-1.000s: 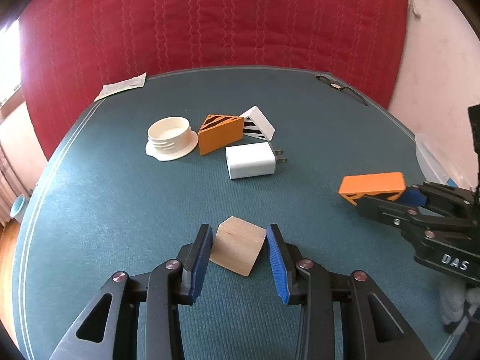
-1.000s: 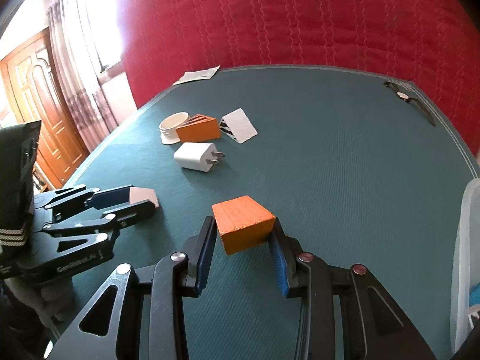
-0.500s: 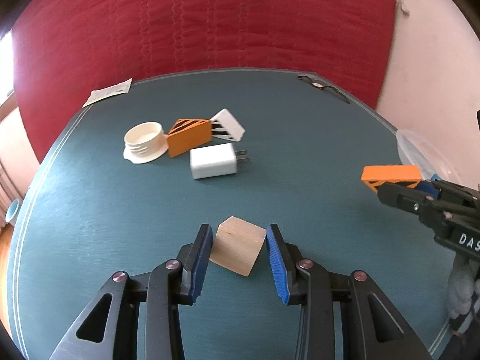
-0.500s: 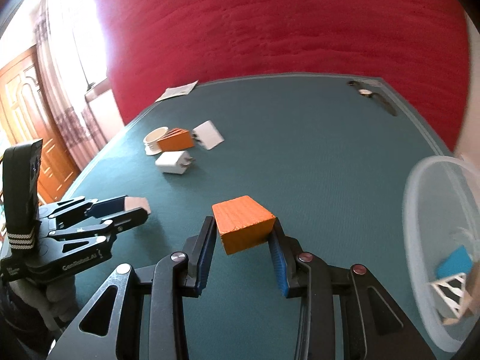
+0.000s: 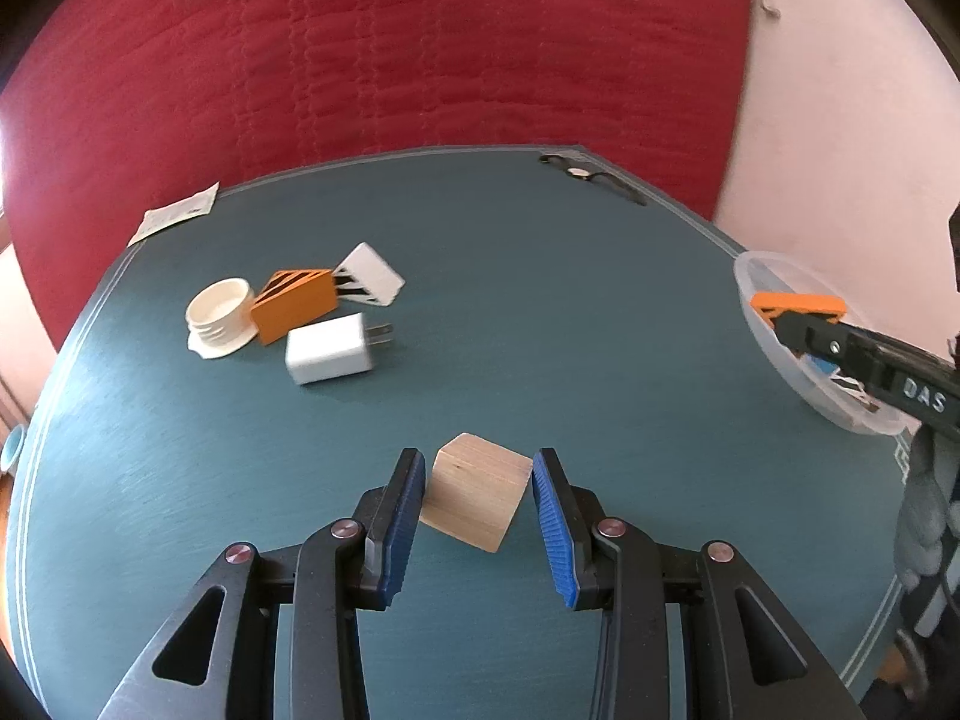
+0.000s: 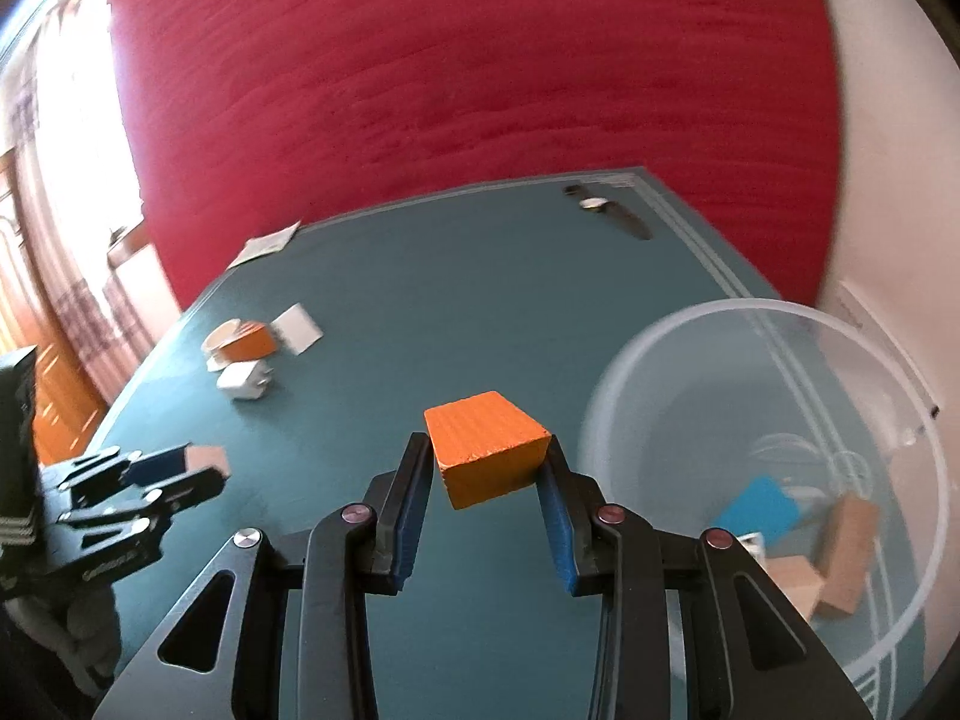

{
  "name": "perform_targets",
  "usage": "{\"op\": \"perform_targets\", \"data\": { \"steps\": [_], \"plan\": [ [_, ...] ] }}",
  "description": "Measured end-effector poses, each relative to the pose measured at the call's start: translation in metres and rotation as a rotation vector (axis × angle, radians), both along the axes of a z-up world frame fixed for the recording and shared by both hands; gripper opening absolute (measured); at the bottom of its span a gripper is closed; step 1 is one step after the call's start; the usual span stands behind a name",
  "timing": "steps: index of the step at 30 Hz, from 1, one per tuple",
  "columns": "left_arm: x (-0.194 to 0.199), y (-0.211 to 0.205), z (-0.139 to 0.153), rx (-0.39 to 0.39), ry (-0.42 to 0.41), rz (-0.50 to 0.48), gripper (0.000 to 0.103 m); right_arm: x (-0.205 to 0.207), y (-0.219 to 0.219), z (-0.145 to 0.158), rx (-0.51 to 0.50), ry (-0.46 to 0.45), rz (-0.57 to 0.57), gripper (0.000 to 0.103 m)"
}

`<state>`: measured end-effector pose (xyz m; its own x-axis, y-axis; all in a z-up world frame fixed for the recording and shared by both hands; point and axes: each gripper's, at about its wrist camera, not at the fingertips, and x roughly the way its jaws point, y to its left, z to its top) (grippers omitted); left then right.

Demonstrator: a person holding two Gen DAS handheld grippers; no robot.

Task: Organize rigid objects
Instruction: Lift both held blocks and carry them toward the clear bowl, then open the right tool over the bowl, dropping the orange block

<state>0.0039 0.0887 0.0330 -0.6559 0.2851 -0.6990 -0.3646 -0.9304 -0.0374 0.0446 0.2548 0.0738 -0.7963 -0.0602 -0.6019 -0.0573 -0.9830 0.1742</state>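
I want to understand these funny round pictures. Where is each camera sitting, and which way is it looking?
Left wrist view: it rides on the left gripper, looking forward over the teal table; its two fingers pinch a plain wooden block.
Right wrist view: it rides on the right gripper, looking toward the clear bowl; its fingers pinch an orange block.
Both views show the white charger, the pile beside it, and the other gripper.

My left tongs [image 5: 477,495] pinch a pale, matt bare-wood cube [image 5: 475,491]; my right tongs [image 6: 489,480] pinch a painted orange block [image 6: 487,455], slightly rough. Translucent plastic bowl [image 6: 672,354] looks smooth; the teal tabletop [image 5: 540,312] looks brushed and matt.
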Motion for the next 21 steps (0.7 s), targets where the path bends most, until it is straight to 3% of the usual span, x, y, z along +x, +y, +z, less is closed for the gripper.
{"op": "perform_targets", "data": {
  "steps": [21],
  "plan": [
    [0.006,0.053,0.015,-0.020,0.026,-0.095,0.039,0.013,0.097,0.002,-0.005,0.052,-0.324,0.037]
  ]
}}
